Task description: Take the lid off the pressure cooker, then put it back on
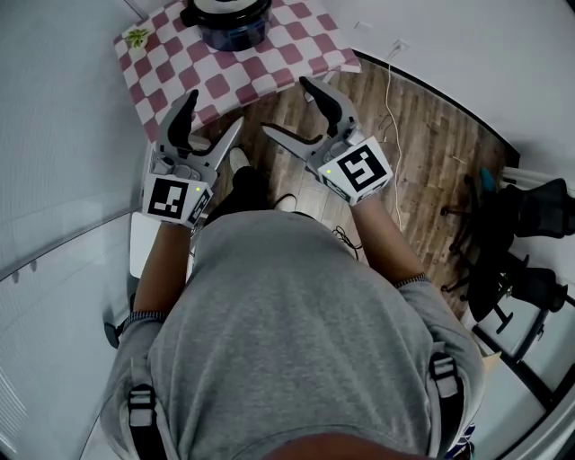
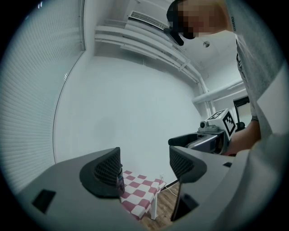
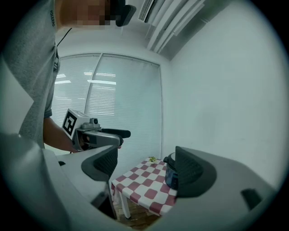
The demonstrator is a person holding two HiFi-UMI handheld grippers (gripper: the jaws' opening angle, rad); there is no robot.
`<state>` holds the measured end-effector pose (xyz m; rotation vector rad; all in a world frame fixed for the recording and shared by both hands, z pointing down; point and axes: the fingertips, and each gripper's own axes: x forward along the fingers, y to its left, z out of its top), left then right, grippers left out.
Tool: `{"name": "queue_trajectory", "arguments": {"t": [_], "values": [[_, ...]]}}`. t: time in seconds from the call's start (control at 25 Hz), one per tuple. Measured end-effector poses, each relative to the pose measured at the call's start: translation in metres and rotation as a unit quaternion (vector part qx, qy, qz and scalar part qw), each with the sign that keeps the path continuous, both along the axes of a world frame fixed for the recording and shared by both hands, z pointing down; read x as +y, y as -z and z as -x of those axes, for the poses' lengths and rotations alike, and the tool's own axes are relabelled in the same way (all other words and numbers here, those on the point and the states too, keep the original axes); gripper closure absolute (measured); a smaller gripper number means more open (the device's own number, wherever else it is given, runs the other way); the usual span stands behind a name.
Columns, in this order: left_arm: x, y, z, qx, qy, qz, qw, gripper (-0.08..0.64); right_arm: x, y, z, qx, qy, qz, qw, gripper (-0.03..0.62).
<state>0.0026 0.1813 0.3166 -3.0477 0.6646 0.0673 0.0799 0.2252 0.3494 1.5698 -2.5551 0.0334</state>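
Observation:
The dark blue pressure cooker (image 1: 229, 22) stands with its lid on at the far side of a small table with a red-and-white checked cloth (image 1: 225, 76). Both grippers hover in front of the table, short of it and clear of the cooker. My left gripper (image 1: 214, 112) is open and holds nothing. My right gripper (image 1: 287, 108) is also open and holds nothing. In the left gripper view the cooker (image 2: 120, 180) is mostly hidden behind the left jaw. In the right gripper view the cooker (image 3: 170, 173) peeks out beside the right jaw, on the table (image 3: 144, 185).
A small green thing (image 1: 137, 38) lies on the table's far left corner. White cables (image 1: 391, 99) trail over the wooden floor at the right. A black office chair (image 1: 521, 234) stands at the far right. White walls and a blinded window (image 3: 113, 99) close in the table.

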Motion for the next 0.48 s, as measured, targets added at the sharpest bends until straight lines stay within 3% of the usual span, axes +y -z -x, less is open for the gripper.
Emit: {"name": "queue_trajectory", "arguments": {"t": [0.48], "values": [[-0.126, 0.000, -0.020, 0.010, -0.033, 0.007, 0.9994, 0.207, -0.132, 0.005, -0.005, 0.022, -0.008, 0.014, 1.000, 0.187]]}}
